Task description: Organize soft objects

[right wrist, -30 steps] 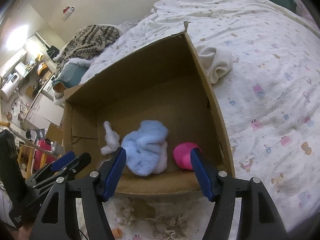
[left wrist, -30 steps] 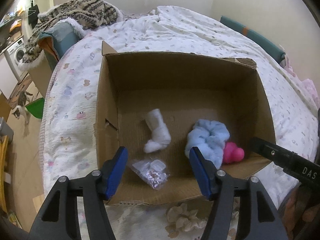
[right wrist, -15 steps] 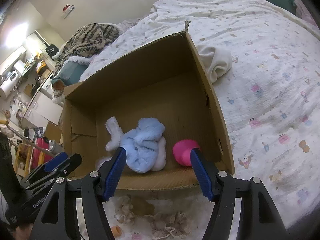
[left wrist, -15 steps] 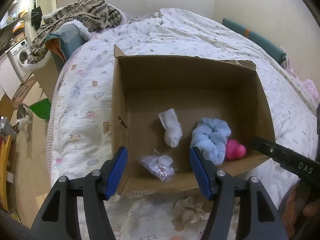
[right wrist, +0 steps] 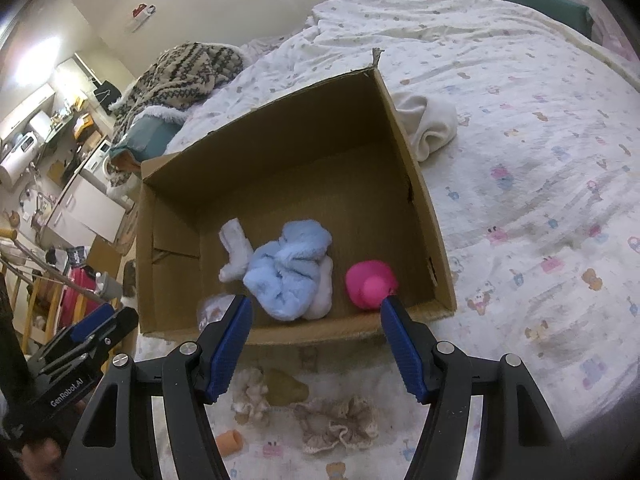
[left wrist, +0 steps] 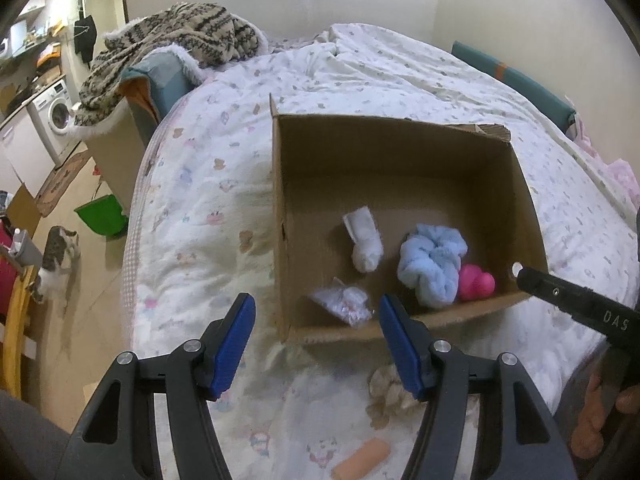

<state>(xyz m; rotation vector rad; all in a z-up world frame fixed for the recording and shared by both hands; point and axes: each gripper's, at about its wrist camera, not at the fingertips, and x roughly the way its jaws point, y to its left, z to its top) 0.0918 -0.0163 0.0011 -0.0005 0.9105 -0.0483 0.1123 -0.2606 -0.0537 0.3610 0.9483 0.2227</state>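
An open cardboard box (left wrist: 396,140) (right wrist: 416,184) sits on the bed. Inside lie a white sock (left wrist: 364,240) (right wrist: 234,246), a fluffy light-blue cloth (left wrist: 432,264) (right wrist: 290,268), a pink rubber toy (left wrist: 476,282) (right wrist: 368,284) and a small clear bag (left wrist: 342,306) (right wrist: 210,310). In front of the box lie beige scrunchies (left wrist: 390,396) (right wrist: 340,422) and an orange cylinder (left wrist: 360,458) (right wrist: 229,442). My left gripper (left wrist: 316,340) is open and empty over the box's near left corner. My right gripper (right wrist: 316,344) is open and empty above the box's near wall.
A cream cloth (right wrist: 426,124) lies on the bed beside the box's right wall. A knitted blanket (left wrist: 172,40) is heaped at the bed's far left. A cat (left wrist: 56,252) and a green bin (left wrist: 100,214) are on the floor to the left.
My left gripper has pulled back and to the left, so the box sits further right and smaller. My right gripper has pulled back slightly. Both stay open and empty.
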